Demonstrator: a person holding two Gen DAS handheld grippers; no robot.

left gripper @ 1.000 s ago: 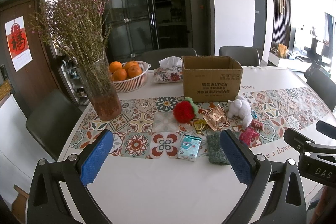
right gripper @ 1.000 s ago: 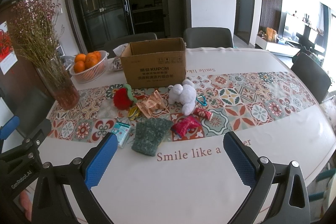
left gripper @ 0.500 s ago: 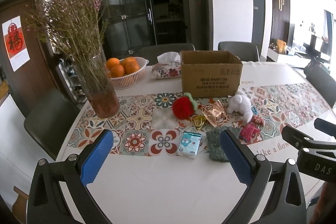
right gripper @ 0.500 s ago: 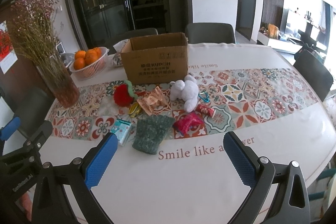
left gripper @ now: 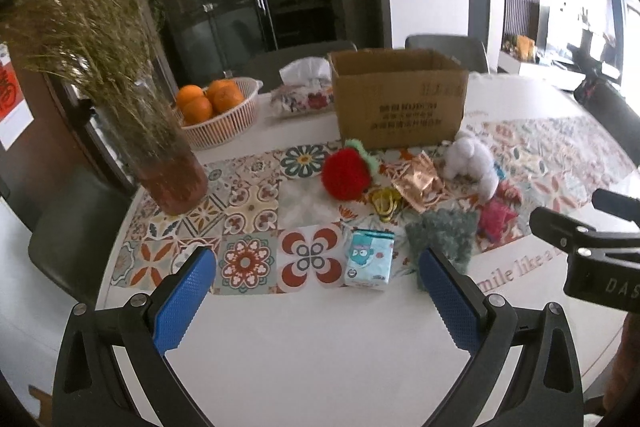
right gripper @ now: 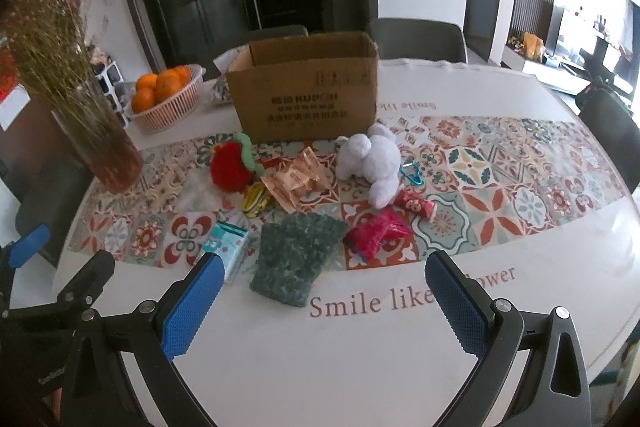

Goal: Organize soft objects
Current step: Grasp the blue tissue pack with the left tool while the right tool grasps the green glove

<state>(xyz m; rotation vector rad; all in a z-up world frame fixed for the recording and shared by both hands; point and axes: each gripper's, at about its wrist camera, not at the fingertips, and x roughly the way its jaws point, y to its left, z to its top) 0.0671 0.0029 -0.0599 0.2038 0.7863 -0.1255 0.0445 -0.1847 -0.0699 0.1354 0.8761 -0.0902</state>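
An open cardboard box (right gripper: 306,87) stands on the table behind a scatter of items: a red plush strawberry (right gripper: 231,167), a white plush toy (right gripper: 374,159), a green knitted cloth (right gripper: 298,253), a pink crumpled item (right gripper: 376,233), a tissue pack (right gripper: 226,243) and shiny wrappers (right gripper: 296,183). My right gripper (right gripper: 320,303) is open and empty, just in front of the green cloth. My left gripper (left gripper: 316,295) is open and empty, in front of the tissue pack (left gripper: 370,259) and green cloth (left gripper: 442,233). The box (left gripper: 398,97), strawberry (left gripper: 346,175) and white toy (left gripper: 470,161) lie beyond it.
A glass vase of dried flowers (left gripper: 160,147) stands at the left, with a basket of oranges (left gripper: 218,111) and a tissue box (left gripper: 304,93) behind. Chairs ring the table. The white table front (right gripper: 320,347) lies under both grippers.
Both grippers have moved forward toward the scattered items, which now look larger and nearer. Both stay open and empty. No object has moved.
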